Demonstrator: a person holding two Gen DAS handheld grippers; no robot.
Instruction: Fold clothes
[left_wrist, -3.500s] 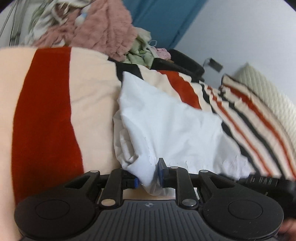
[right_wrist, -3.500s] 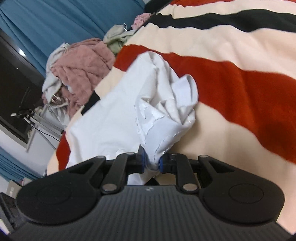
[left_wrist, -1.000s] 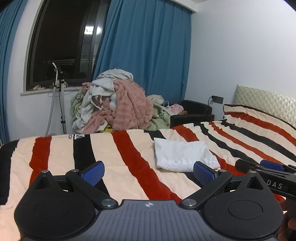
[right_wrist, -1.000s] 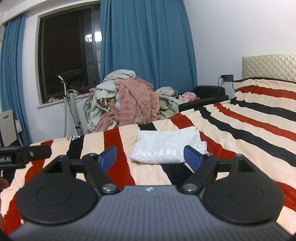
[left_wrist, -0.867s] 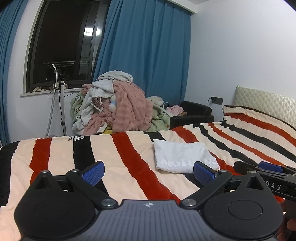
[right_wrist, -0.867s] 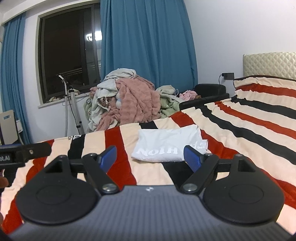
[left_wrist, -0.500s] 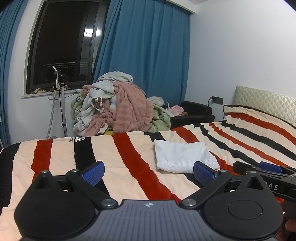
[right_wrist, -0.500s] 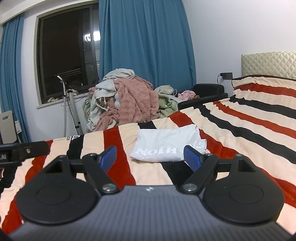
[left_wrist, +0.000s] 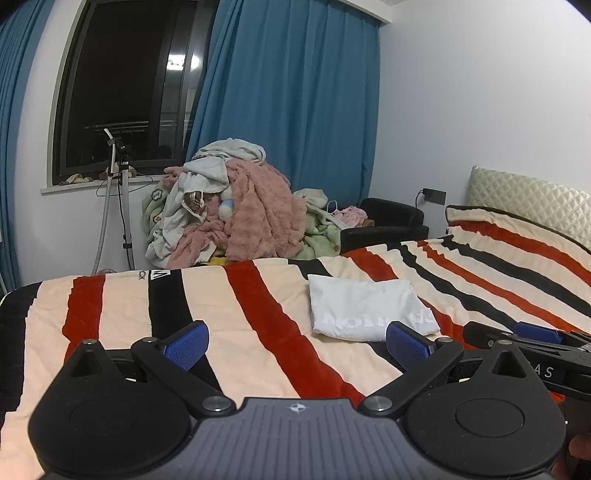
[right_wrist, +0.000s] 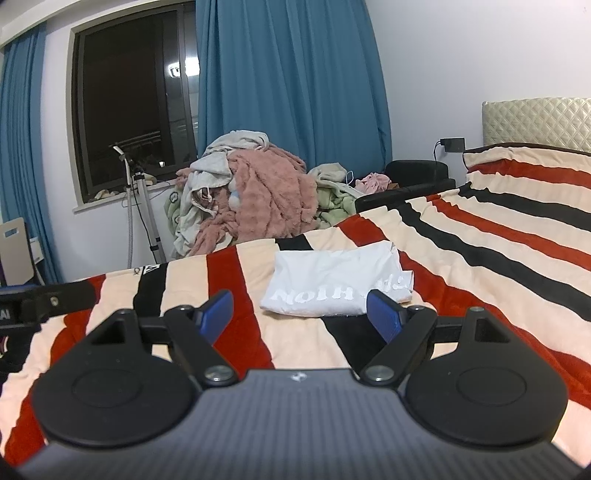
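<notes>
A white folded shirt (left_wrist: 364, 308) with pale lettering lies flat on the striped blanket (left_wrist: 258, 325); it also shows in the right wrist view (right_wrist: 332, 282). My left gripper (left_wrist: 297, 341) is open and empty, held back from the shirt, above the blanket. My right gripper (right_wrist: 301, 312) is open and empty, also short of the shirt. The right gripper's fingers (left_wrist: 535, 334) show at the right edge of the left wrist view. Part of the left gripper (right_wrist: 40, 302) shows at the left edge of the right wrist view.
A tall heap of pink, grey and green clothes (left_wrist: 236, 218) sits beyond the bed's far edge, by blue curtains (left_wrist: 291, 122) and a dark window (left_wrist: 122, 92). A metal stand (left_wrist: 123, 206) is left of the heap. A black chair (left_wrist: 388, 221) and quilted headboard (left_wrist: 528, 199) are at right.
3.5 s ago both grippers were shut on the crumpled white shirt. They have since let go and pulled back, and the shirt lies folded. In the last second almost nothing moves.
</notes>
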